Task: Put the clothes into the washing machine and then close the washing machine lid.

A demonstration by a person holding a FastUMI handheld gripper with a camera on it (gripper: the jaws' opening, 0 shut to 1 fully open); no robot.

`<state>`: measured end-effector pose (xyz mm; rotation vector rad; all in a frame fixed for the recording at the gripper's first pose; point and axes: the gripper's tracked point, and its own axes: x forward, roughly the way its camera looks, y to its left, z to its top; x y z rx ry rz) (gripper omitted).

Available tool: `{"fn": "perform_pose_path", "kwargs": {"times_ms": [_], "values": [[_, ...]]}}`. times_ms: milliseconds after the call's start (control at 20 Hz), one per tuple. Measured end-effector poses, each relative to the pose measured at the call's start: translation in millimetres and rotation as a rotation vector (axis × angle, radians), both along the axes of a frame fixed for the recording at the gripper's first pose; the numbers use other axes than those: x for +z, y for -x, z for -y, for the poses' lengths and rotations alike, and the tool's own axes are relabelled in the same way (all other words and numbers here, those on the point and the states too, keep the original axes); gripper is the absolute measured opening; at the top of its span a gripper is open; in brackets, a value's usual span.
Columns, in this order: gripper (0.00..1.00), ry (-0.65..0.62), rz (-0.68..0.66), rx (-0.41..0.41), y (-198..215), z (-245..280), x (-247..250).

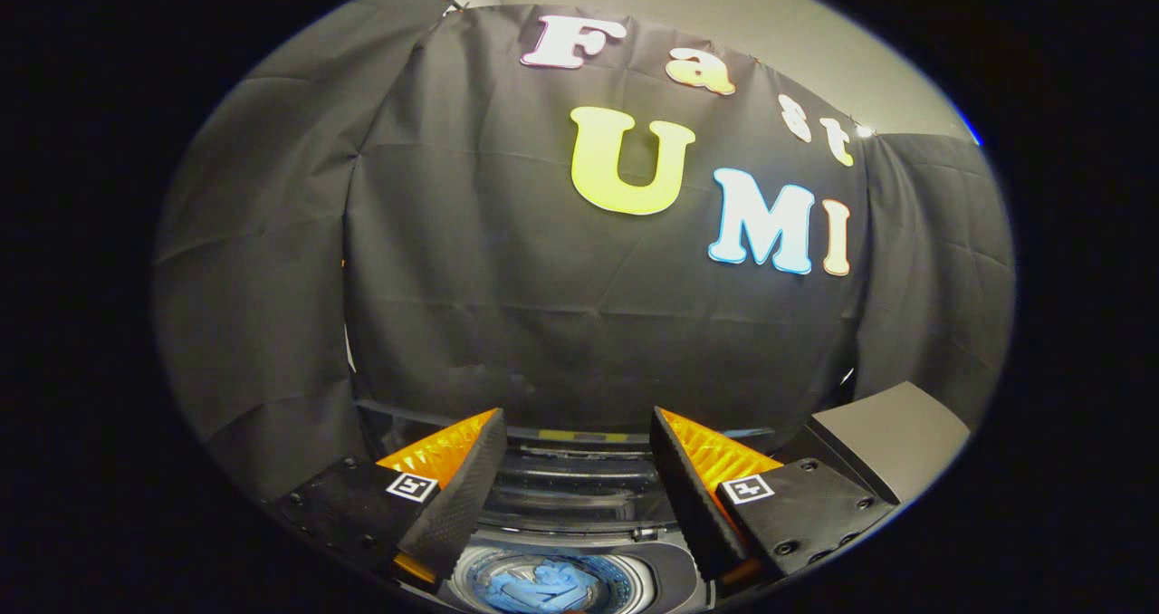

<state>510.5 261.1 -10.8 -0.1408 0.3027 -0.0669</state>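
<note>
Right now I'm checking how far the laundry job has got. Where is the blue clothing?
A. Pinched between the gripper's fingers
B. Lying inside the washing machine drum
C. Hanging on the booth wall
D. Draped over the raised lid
B. The blue clothing lies inside the washing machine drum, below the open, empty gripper; the lid stands raised behind it.

Low in the middle of the frame you look down on the washing machine (579, 496), which carries everything here. Its lid (579, 483) stands raised at the back, dark and glossy, against the black cloth wall. Below it, at the bottom centre, the round drum (625, 587) lies open, and blue clothes (539, 587) sit directly inside. Your claw (578, 483) hangs above with its fingers spread wide and nothing between them.
</note>
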Motion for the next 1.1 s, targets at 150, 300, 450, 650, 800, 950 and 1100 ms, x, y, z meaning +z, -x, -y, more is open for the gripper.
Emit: {"fn": "perform_pose_path", "kwargs": {"times_ms": [150, 300, 450, 650, 800, 950, 1100], "values": [[0.98, -0.01, -0.005, -0.013, -18, 4, 0], [0.98, -0.033, -0.018, -0.022, -39, 5, -6], [0.98, -0.05, -0.045, -0.021, -58, 6, -16], [0.98, -0.046, -0.097, -0.012, -74, 6, -33], [0.98, -0.065, -0.121, -0.012, -77, 4, -44], [0.98, -0.084, -0.145, -0.009, -73, 2, -55], [0.96, -0.108, -0.13, -0.022, -72, 4, -52]]}}
